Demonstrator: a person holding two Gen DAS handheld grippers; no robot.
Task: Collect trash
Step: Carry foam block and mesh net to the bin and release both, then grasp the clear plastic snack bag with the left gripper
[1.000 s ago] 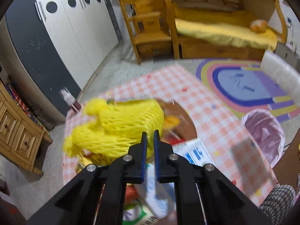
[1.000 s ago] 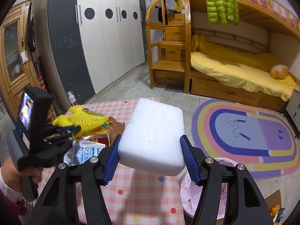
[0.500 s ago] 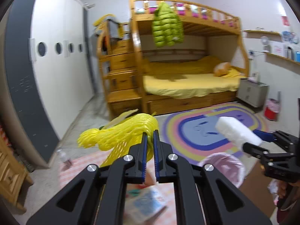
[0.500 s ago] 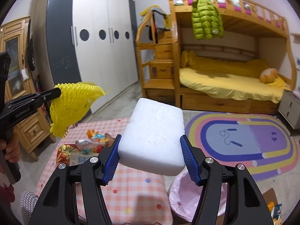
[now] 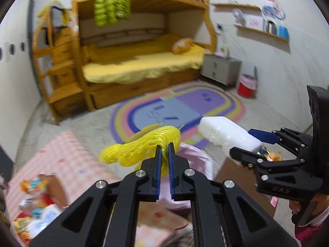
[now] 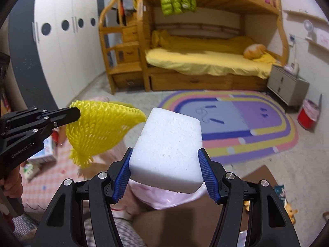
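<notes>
Left tool (image 5: 163, 146) pinches yellow foam net (image 5: 141, 147); right tool (image 6: 165, 169) clamps seemingly styrofoam block (image 6: 167, 148).

The left claw (image 5: 163, 150) is pinched nearly closed on a yellow foam net (image 5: 141, 146), pointing toward twelve o'clock and tilted downward. The right claw (image 6: 165, 164) holds a white foam block (image 6: 168, 148) between widely spread blue pads (image 6: 207, 175), angled down. A hand (image 6: 11, 183) at eight o'clock grips the left handle.
</notes>
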